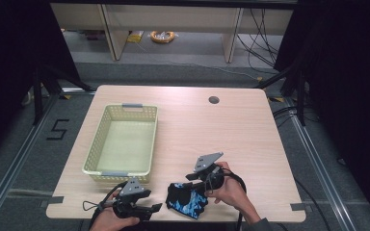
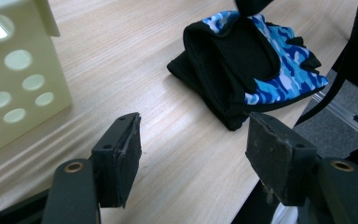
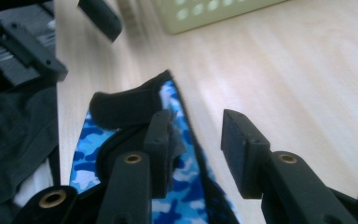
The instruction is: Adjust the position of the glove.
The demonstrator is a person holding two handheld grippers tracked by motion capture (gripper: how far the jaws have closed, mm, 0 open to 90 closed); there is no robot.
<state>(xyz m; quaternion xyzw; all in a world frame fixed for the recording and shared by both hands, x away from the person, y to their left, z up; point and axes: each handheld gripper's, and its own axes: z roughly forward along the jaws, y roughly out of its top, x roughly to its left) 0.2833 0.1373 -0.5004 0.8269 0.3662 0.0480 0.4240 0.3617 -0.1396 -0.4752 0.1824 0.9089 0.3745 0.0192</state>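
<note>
Right tool (image 3: 193,154) hides part of the glove (image 3: 177,196) edge

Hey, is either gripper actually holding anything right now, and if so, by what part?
Nothing is held. The right gripper hovers with open jaws over the blue camouflage glove; the left gripper is open beside it.

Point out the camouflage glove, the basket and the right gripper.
camouflage glove (image 2: 279,70), left gripper view, blue patterned back.
basket (image 1: 107,171), high view, near rim.
right gripper (image 3: 196,140), right gripper view, midway between its fingertips.
</note>
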